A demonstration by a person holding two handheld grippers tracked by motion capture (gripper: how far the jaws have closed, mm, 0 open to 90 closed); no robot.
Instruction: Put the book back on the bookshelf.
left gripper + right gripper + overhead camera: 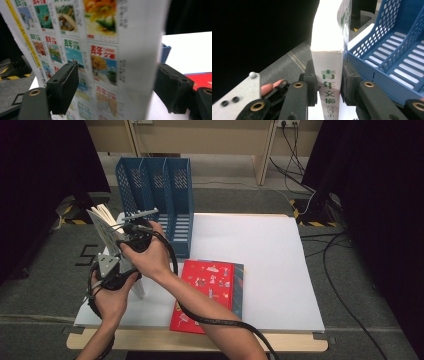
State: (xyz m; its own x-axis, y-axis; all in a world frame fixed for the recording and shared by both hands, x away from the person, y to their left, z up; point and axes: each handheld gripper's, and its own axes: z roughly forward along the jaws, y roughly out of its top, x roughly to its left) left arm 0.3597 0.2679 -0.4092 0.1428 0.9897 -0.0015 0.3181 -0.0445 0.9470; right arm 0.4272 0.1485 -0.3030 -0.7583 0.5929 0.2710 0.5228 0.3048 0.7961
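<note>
- Book (107,227) stands upright at the near-left part of the worktop (260,255), just left of the blue file rack (160,200), probably so it can go into a slot.
- Right tool (329,86) clamps the book by its spine, both pads pressing on it; this keeps it vertical.
- Left tool (116,87) has its jaws around the cover side; the left pad seems to touch the cover and the right one stands apart, so I judge it open, only steadying.
- Red book (205,292) lies flat near the front edge, on top of another book; both wait for their turn.
</note>
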